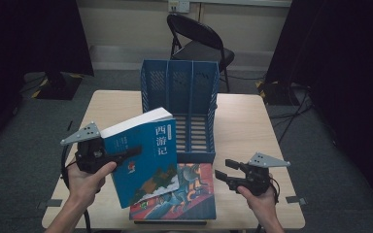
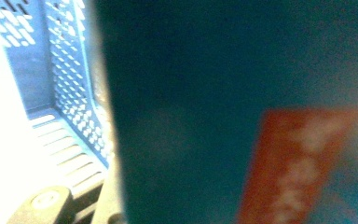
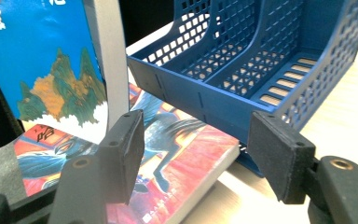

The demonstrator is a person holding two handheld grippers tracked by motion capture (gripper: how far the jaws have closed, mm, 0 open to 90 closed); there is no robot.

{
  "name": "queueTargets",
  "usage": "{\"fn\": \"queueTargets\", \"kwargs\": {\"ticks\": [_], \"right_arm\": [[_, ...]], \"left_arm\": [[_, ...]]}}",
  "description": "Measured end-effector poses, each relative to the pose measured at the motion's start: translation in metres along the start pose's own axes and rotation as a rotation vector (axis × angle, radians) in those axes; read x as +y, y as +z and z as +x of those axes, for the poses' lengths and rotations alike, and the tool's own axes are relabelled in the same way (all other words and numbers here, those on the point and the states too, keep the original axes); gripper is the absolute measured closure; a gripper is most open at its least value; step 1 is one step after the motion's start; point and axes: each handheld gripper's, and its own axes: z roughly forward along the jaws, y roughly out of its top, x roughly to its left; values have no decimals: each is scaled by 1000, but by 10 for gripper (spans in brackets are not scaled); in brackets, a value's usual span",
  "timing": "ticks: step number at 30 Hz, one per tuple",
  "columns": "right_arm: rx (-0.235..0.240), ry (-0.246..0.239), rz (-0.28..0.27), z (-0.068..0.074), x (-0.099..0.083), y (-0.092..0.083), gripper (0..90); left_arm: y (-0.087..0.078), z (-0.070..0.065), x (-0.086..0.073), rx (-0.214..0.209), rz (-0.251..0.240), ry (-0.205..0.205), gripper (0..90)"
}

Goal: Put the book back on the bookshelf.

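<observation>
A blue book (image 1: 145, 160) with white Chinese characters on its cover hangs tilted above the table's front left. My left gripper (image 1: 133, 153) is shut on its left edge, with one black jaw lying across the cover. In the left gripper view that book's cover (image 2: 214, 93) is blurred and very close. A second book (image 1: 189, 199) with a red and blue picture cover lies flat at the front edge, partly under the held one. My right gripper (image 1: 223, 169) stands open just right of it. Nothing lies between its pads (image 3: 130, 144); the flat book (image 3: 177, 158) is just beyond them.
A blue plastic file rack (image 1: 184, 97) with several slots stands at the middle back of the wooden table (image 1: 252, 126), its front lip touching the flat book. A black folding chair (image 1: 199, 41) stands behind the table. Bare tabletop lies to the right of the rack.
</observation>
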Motion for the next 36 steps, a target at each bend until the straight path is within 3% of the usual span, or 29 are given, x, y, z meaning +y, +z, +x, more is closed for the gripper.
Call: {"fn": "queueTargets", "kwargs": {"ticks": [4,8,16,21,26,31,36], "right_arm": [[-8,2,0,-3,-1,0,358],[-12,6,-1,-4,-1,0,356],[-16,8,8,-6,-2,4,350],[-25,11,23,-10,-8,5,351],[-30,17,24,-13,-9,5,351],[-28,15,23,-12,-8,5,350],[-27,19,27,-13,-9,7,350]], "left_arm": [[-6,4,3,2,-15,5,615],[-12,5,6,39,-32,16,616],[-18,15,7,58,-67,-42,616],[-21,20,13,81,-65,-39,616],[-28,23,27,113,-104,-48,617],[-24,26,37,151,-110,-56,617],[-9,22,51,221,-102,-23,617]]}}
